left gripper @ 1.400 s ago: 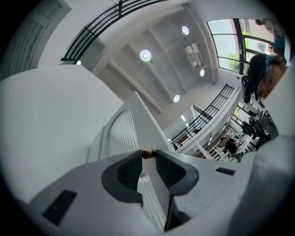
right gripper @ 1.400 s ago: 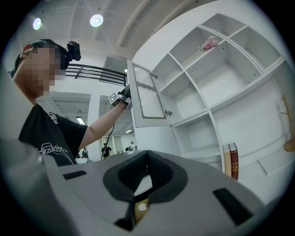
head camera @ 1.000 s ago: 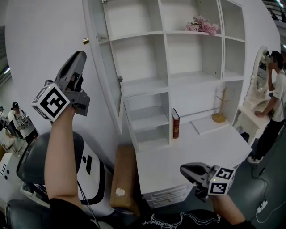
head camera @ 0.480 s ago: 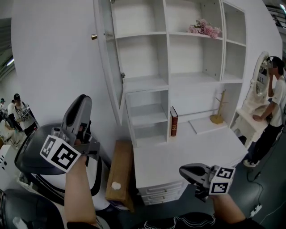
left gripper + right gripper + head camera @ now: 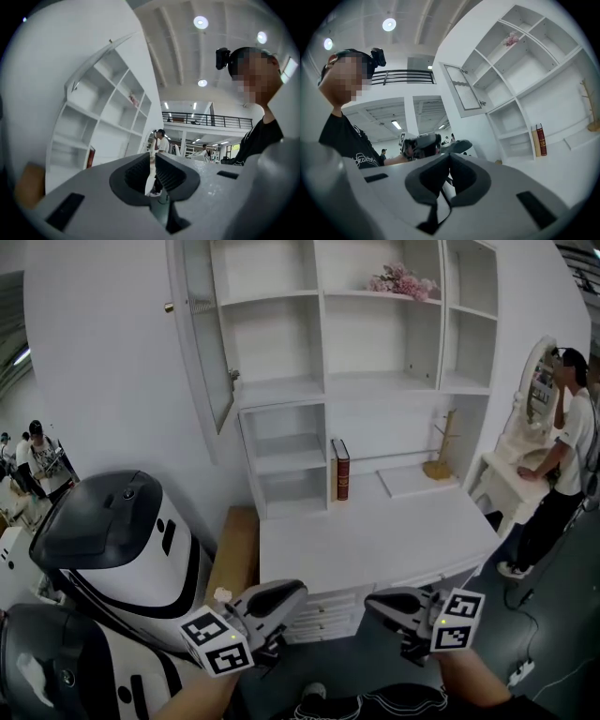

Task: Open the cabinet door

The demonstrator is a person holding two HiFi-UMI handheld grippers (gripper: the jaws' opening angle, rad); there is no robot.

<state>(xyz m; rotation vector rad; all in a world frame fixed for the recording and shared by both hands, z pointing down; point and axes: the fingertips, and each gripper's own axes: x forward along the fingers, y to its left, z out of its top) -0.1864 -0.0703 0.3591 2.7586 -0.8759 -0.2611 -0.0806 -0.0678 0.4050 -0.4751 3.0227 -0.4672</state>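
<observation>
1. The glass-fronted cabinet door (image 5: 199, 329) stands swung wide at the upper left of the white shelf unit (image 5: 375, 390), well apart from both grippers.
2. The left gripper (image 5: 291, 592) hangs low, near the right gripper (image 5: 375, 600). Its jaws have just been closing to a narrow gap, with nothing between them. The right gripper's jaws are together and empty.
3. The opening looks done. If more swing is wanted, pull the small knob (image 5: 170, 307) at the free edge, following the hinge's arc.
4. No writing is readable. The red book (image 5: 342, 470) has a spine too small to read, and the marker cubes (image 5: 217, 643) show only black-and-white squares.
</observation>
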